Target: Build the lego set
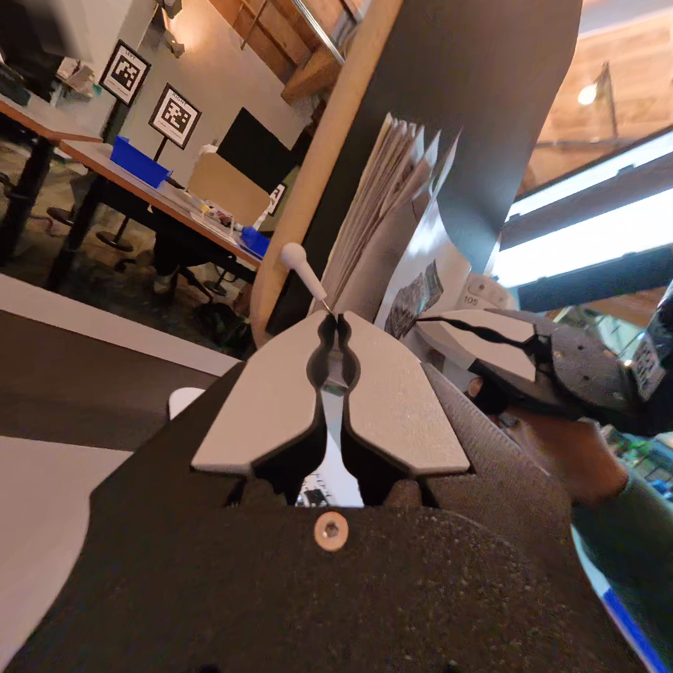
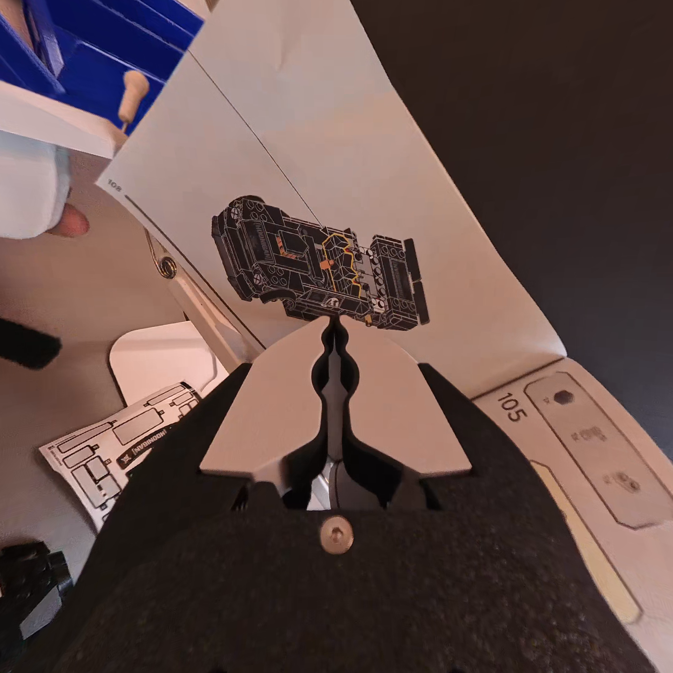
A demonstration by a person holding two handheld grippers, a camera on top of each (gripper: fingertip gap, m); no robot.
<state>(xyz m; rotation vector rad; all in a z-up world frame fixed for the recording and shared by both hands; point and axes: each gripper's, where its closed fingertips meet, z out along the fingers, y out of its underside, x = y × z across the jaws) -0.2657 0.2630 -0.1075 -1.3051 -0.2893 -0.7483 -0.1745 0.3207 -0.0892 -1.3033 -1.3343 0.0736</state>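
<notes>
My left gripper [image 1: 333,320] is shut on the thin metal tip of a white ball-handled pin tool [image 1: 302,271], which sticks up and to the left. The tool also shows in the right wrist view [image 2: 133,94], at the top left. My right gripper [image 2: 333,322] is shut on the edge of a lifted, curling page of the instruction booklet [image 2: 291,145]. The page bears a drawing of a black car. In the left wrist view the right gripper [image 1: 422,320] sits beside the booklet [image 1: 393,218], which stands fanned open. A black lego assembly [image 2: 32,582] lies at the bottom left.
A sticker sheet [image 2: 109,455] lies on the table beside a white tray [image 2: 156,364]. A blue parts bin [image 2: 109,54] is at the top left. A person's hand [image 1: 568,455] holds the right gripper. Other desks with blue bins [image 1: 138,164] stand far behind. My hands' fingertips stand some 12 cm from each other. The black lego assembly [image 2: 32,582] is about 20 cm from my right fingertips.
</notes>
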